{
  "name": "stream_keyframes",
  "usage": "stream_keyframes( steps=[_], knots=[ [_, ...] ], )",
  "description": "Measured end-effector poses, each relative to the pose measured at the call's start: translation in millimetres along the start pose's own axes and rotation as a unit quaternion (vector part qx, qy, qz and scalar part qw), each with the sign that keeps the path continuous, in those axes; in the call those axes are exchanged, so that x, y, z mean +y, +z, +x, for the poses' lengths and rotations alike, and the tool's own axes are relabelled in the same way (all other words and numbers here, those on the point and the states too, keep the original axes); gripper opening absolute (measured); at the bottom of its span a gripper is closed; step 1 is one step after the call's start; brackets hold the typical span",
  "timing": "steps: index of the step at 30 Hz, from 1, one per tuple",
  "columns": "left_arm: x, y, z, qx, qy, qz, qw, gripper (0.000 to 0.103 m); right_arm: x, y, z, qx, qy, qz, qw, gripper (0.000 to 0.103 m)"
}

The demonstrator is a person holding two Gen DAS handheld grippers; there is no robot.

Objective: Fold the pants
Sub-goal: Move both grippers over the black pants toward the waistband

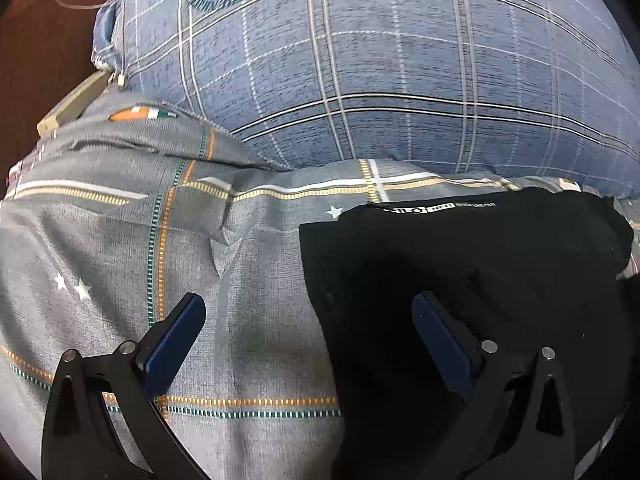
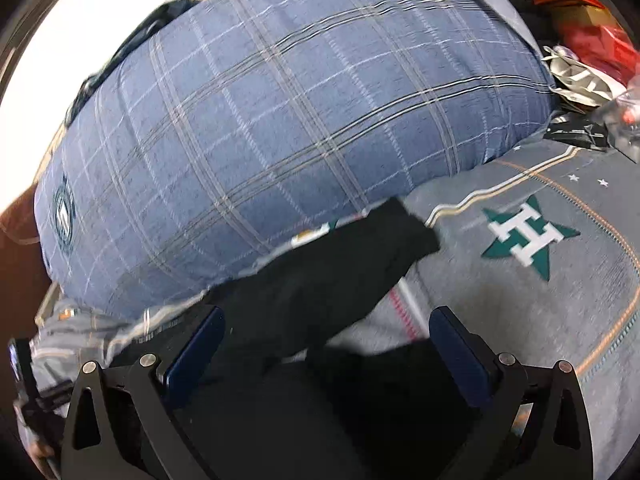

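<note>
Black pants (image 1: 460, 264) lie on a grey patterned bedsheet (image 1: 120, 240), with a white label strip near their far edge. My left gripper (image 1: 308, 320) is open above the pants' left edge; one blue pad hangs over the sheet, the other over the black cloth. In the right wrist view the black pants (image 2: 340, 272) stretch from the bottom up to a corner near the pillow. My right gripper (image 2: 328, 336) is open over them, with nothing held between its fingers.
A large blue plaid pillow (image 1: 380, 60) lies just beyond the pants, also filling the right wrist view as the pillow (image 2: 280, 120). Red packaging and clutter (image 2: 592, 48) sit at the far right. A brown headboard (image 1: 40, 60) stands at the left.
</note>
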State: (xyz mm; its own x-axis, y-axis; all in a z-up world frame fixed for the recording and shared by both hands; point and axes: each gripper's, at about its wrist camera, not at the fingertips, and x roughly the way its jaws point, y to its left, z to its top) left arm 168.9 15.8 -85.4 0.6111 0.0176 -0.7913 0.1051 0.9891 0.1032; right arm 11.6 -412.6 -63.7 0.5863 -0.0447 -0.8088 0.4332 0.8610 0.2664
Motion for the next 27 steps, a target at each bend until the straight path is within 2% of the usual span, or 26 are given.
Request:
stream_keyframes(
  steps=[14,20,27],
  knots=[
    [14.8,3.7,13.8,0.016,0.008,-0.026,0.9995,0.103,46.7,22.1,3.8,0.005,-0.023,-0.105,0.994,0.102],
    [20.6,11.4,26.8,0.031,-0.003,-0.035,0.9989,0.103,42.9,46.7,28.9,0.056,-0.03,-0.134,0.989,0.102],
    [30.0,39.3,41.8,0.038,-0.025,-0.043,0.9981,0.103,16.7,91.8,82.2,0.097,-0.089,-0.147,0.98,0.102]
  ],
)
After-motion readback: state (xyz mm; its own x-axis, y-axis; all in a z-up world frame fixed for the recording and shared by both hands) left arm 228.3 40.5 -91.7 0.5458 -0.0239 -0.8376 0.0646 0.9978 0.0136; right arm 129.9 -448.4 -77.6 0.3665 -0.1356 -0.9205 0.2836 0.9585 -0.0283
